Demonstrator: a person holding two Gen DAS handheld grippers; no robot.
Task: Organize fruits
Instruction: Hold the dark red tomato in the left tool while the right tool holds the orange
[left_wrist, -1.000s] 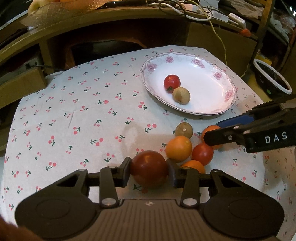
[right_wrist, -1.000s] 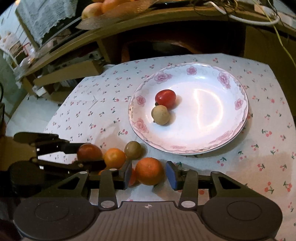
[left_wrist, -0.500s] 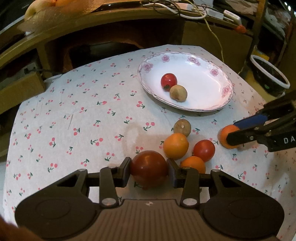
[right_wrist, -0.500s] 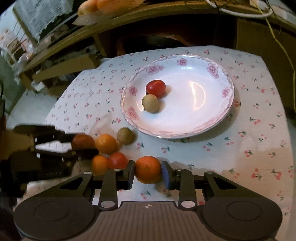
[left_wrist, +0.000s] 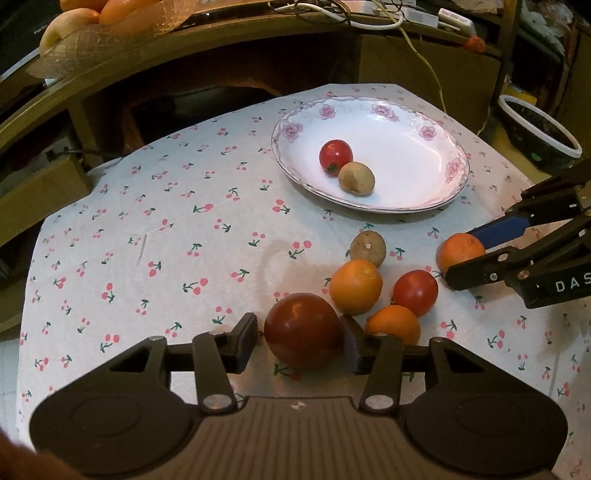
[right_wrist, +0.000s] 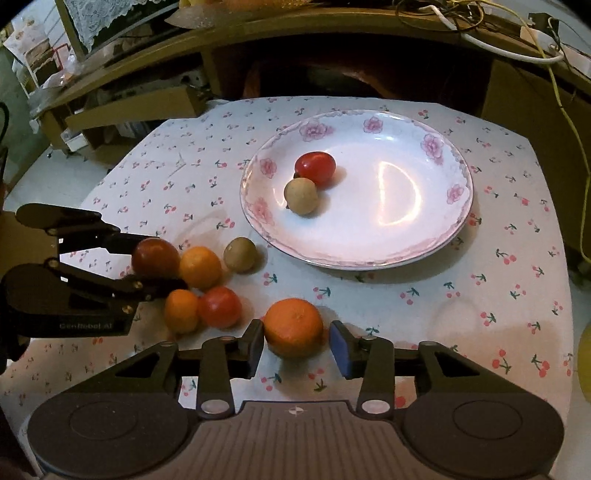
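A white flowered plate (left_wrist: 436, 177) (right_wrist: 424, 236) holds a red tomato (left_wrist: 335, 155) (right_wrist: 315, 168) and a brown fruit (left_wrist: 357, 178) (right_wrist: 301, 195). My left gripper (left_wrist: 300, 338) stands around a dark red tomato (left_wrist: 303, 331) (right_wrist: 155, 257); a small gap shows at its left pad. My right gripper (right_wrist: 297, 341) stands around an orange (right_wrist: 293, 326) (left_wrist: 460, 251) on the cloth, with a gap at the right pad. Loose beside them lie an orange (left_wrist: 355, 286), a red tomato (left_wrist: 415, 292), a small orange (left_wrist: 393, 324) and a brown fruit (left_wrist: 368, 248).
The table has a cherry-print cloth (left_wrist: 166, 240). A wooden desk (left_wrist: 184, 44) with cables and a fruit basket (left_wrist: 85, 22) stands behind. A black bin (left_wrist: 535, 133) stands at the far right. A cardboard box (right_wrist: 129, 110) lies at the left.
My right gripper has carried the orange away from the fruit pile toward the right, then its jaws widened a little. My left gripper's jaws have also loosened slightly around the dark tomato.
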